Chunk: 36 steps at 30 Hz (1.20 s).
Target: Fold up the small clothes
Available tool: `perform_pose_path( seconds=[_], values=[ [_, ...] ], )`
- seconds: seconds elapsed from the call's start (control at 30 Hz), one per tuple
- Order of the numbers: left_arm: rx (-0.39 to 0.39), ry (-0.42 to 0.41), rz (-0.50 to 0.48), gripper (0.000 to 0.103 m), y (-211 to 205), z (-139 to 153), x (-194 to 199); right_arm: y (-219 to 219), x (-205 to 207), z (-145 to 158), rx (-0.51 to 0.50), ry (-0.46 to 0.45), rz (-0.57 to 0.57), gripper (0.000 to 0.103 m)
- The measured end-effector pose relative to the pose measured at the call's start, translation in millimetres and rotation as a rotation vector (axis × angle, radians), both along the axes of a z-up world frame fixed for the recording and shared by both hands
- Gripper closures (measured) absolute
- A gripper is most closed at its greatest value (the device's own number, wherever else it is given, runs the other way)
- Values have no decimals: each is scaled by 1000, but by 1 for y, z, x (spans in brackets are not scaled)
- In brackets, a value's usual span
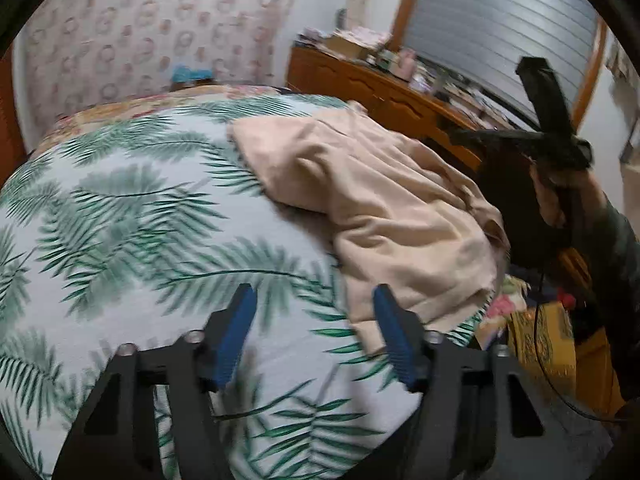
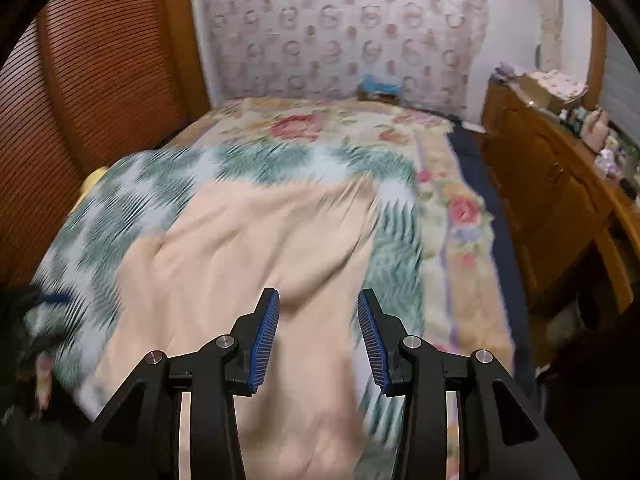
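Observation:
A pale peach garment [image 1: 380, 200] lies rumpled on a white bedspread with green palm leaves [image 1: 120, 200]. My left gripper [image 1: 314, 304] hovers open over the bedspread, its right finger beside the garment's near edge, nothing between the pads. In the right wrist view the same garment [image 2: 240, 248] spreads below my right gripper [image 2: 319, 300], which is open above the cloth without pinching it. The right gripper's black body [image 1: 552, 140] shows in a hand at the right of the left wrist view. The right wrist view is blurred.
A wooden dresser [image 2: 560, 168] with clutter on top runs along the bed's right side. A floral blanket [image 2: 320, 124] covers the far half of the bed. A brown louvred panel [image 2: 80, 100] stands on the left. Patterned wallpaper [image 2: 340, 20] is behind.

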<state>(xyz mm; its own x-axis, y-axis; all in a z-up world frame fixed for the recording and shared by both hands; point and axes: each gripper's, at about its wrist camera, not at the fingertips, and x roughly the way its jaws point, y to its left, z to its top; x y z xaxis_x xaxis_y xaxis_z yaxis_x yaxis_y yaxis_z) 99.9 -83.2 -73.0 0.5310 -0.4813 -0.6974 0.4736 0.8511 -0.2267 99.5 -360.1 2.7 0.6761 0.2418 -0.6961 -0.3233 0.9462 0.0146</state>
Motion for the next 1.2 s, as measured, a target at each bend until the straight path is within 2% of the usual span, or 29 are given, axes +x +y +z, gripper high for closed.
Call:
perform_pose_path(
  seconds=[0.1,0.2,0.4,0.43,0.47,0.5,0.53,0.57,0.63,0.8,0.9,1.07,1.1,1.17,1.2],
  values=[
    [14,20,-60,52,-23,-3,1,-14,-39,-18,34,31,-9,61],
    [62,33,-86,52,-42,-9,2,-14,-68,-34,34,34,-28,61],
    [92,61,-118,53,-61,-22,3,-2,-80,-44,8,31,-19,61],
    [106,48,-117,60,-63,-22,1,-4,-80,-47,9,35,-19,61],
    [125,37,-114,75,-65,-22,1,-1,-74,-47,4,40,-20,61],
    [130,42,-120,96,-65,-21,1,-2,-73,-48,-2,39,-20,65],
    [125,46,-129,97,-67,-20,0,2,-70,-50,-2,36,-16,89],
    [126,35,-140,98,-68,-17,-4,3,-65,-50,-3,37,-4,99],
    [105,13,-173,98,-67,-3,-18,1,-65,-47,-21,19,-2,100],
    [51,7,-236,98,-60,28,-56,-21,-91,-28,25,-43,-44,101],
    [78,15,-254,98,-64,26,-70,-34,-107,-30,41,-35,-70,101],
    [91,28,-223,98,-64,15,-64,-41,-109,-49,61,9,-103,100],
    [88,31,-219,98,-64,14,-63,-39,-108,-50,55,3,-110,97],
    [88,33,-215,98,-63,13,-62,-35,-103,-51,42,-13,-115,75],
    [87,35,-216,98,-63,13,-62,-33,-99,-53,37,-18,-129,52]
  ],
)
